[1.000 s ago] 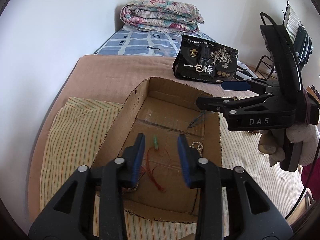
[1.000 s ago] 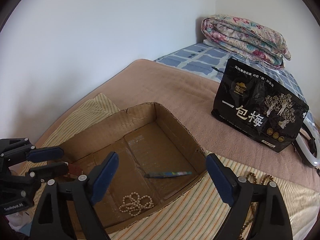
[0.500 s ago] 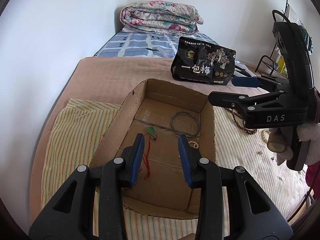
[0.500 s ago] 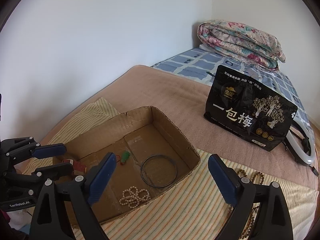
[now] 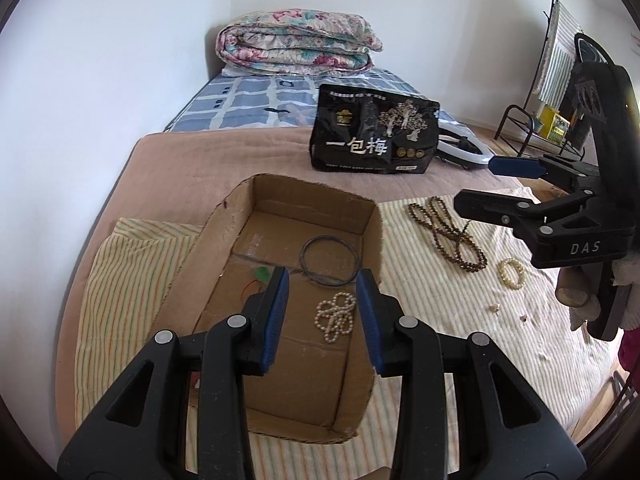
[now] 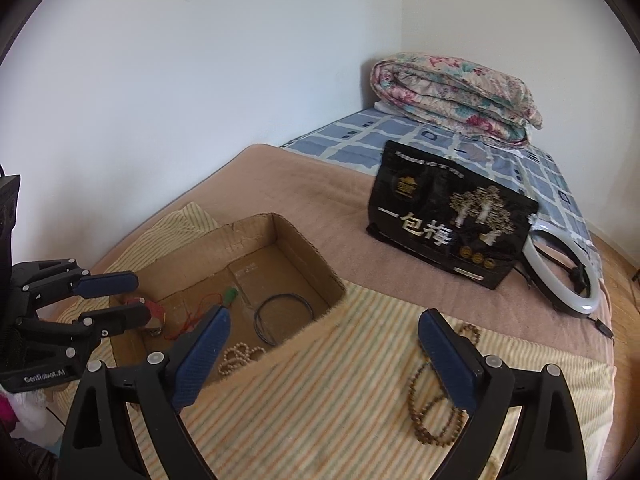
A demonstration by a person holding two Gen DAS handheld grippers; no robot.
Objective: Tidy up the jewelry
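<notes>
An open cardboard box (image 5: 372, 240) (image 6: 304, 256) lies on a striped cloth. In it are a dark wire hoop (image 5: 329, 258) (image 6: 284, 318), a pearl strand (image 5: 335, 316) (image 6: 240, 356) and a green pendant on a red cord (image 5: 262, 274) (image 6: 230, 295). My left gripper (image 5: 322, 312) (image 6: 116, 300) is open and empty above the box's near end. My right gripper (image 6: 324, 364) (image 5: 496, 184) is open wide and empty, right of the box. A brown bead necklace (image 5: 448, 232) (image 6: 436, 396) lies on the cloth under it. A small pearl bracelet (image 5: 512, 274) lies beyond.
A black snack bag (image 5: 374, 136) (image 6: 448, 216) stands behind the box on the brown blanket (image 5: 224, 164). A white ring light (image 6: 560, 272) lies beside it. A folded floral quilt (image 5: 296, 44) is at the bed's head. Tiny pieces (image 5: 496, 308) lie on the cloth. A rack (image 5: 536, 120) stands right.
Both grippers have pulled back and up from the box. The right gripper has swung right, off the box and over the brown bead necklace. The wire hoop now lies flat in the box.
</notes>
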